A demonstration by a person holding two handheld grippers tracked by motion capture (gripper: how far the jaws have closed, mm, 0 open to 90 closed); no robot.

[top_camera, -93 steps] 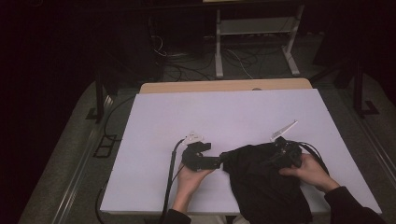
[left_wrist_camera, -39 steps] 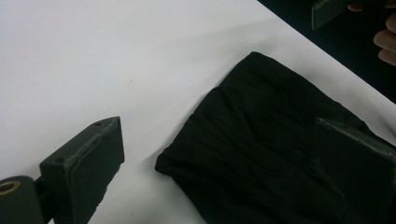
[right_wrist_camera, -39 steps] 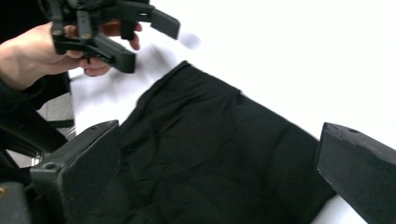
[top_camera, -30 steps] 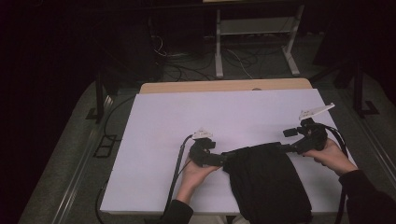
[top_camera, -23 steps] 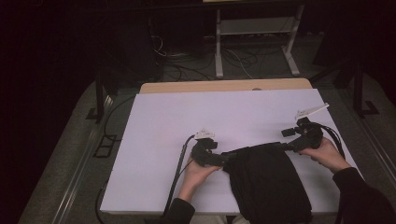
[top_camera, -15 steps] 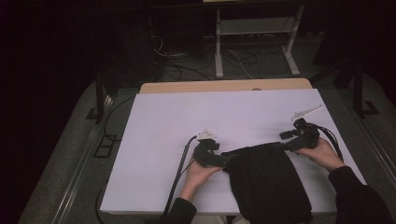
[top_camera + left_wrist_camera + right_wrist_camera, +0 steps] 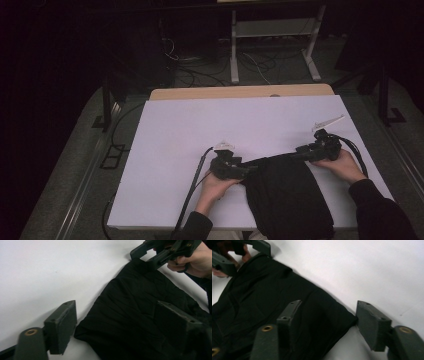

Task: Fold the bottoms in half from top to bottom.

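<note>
The right tongs [image 7: 301, 150] sank, both tongs closing astride black cloth [image 7: 285, 195] corners, seemingly not clamped.

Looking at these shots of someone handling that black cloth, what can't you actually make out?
- High view: the black cloth's near end, cut off by the bottom edge.
- Left gripper view: whether the jaws already pinch the cloth corner; black on black.
- High view: the left gripper and right gripper jaws, too small and dark.
</note>
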